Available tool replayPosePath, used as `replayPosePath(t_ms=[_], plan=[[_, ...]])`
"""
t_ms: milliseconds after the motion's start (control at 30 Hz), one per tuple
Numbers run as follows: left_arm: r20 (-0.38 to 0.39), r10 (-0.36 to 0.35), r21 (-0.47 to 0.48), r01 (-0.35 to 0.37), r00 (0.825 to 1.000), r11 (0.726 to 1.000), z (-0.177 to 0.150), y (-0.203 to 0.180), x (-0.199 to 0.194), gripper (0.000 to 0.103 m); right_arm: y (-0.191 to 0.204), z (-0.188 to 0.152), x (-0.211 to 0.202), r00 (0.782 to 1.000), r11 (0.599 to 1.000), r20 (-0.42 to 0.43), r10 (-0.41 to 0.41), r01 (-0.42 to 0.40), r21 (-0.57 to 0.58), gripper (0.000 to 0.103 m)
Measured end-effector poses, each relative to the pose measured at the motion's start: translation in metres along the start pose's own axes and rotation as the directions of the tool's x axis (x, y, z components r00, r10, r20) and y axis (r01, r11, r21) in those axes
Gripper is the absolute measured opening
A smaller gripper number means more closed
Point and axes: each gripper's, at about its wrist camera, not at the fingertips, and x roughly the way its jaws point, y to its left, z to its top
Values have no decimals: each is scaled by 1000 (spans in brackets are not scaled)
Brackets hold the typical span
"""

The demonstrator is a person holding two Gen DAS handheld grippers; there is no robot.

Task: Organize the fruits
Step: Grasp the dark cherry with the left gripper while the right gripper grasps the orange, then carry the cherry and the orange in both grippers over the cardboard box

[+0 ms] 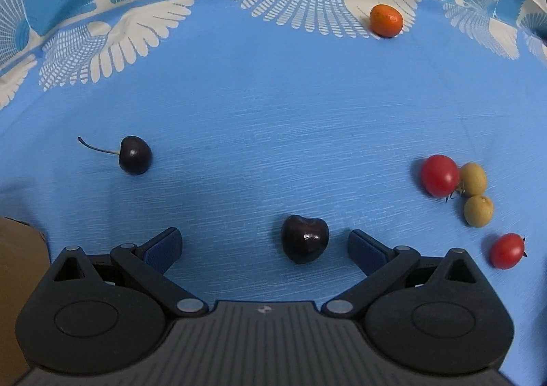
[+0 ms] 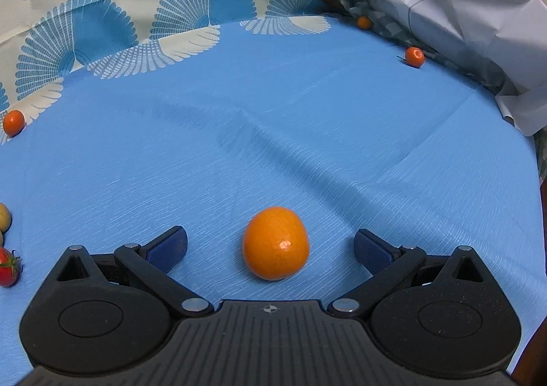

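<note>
Here, both claws are gaping wide, gripping nothing. The left claw (image 1: 265, 244) is straddling a dark, glossy heart-shaped cherry (image 1: 305, 239) lying nearer its right pad; the right claw (image 2: 270, 247) is bracketing a smooth orange kumquat (image 2: 276, 243), long axis pointing forward, on the blue cloth-covered surface (image 2: 273, 129).

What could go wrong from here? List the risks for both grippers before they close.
1. The stemless cherry sits off-center between the open fingers of the left gripper, nearer the right one; closing could nudge it and it may roll away.
2. The kumquat between the open fingers of the right gripper is smooth and rounded, so a shallow pinch might squirt it forward.
3. The cloth shows creases; a released fruit could roll unpredictably.
</note>
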Motion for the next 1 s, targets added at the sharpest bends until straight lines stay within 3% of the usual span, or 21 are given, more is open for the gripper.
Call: replayPosePath(t_ms=[100,133,167,200,233,267,300,567,733,1000], plan=[[-19,11,8,-11,1000,1000,4,-3,-1,101,-3,3,-5,1000,1000,-13,5,-5,-1,102],[-22,-4,17,4,1000,1000,5,-4,-4,91,-3,4,-7,1000,1000,-21,8,-8,0,101],[-14,-23,21,23,1000,1000,6,-4,-7,82,-3,6,-9,1000,1000,-21,14,-14,1,92],[8,-27,17,27,1000,999,5,-4,-14,56,-2,7,-12,1000,1000,-9,20,-20,-6,82],[19,-38,16,38,999,999,5,-5,-18,32,-1,7,-15,999,999,-4,33,-33,-17,61],[15,-58,19,57,998,998,5,-5,-21,29,-1,8,-17,999,999,-3,38,-38,-26,45],[9,-73,17,73,997,997,4,-6,-23,29,-1,8,-19,999,999,-4,46,-46,-28,36],[57,-135,41,133,989,990,-10,-15,-65,29,0,11,-42,996,995,-15,92,-91,35,37],[82,-177,50,173,981,984,-22,-18,-111,29,8,13,-90,987,986,27,161,-162,29,37],[138,-220,72,212,966,975,-68,4,-208,29,32,5,-207,933,938,102,344,-338,-74,37]])
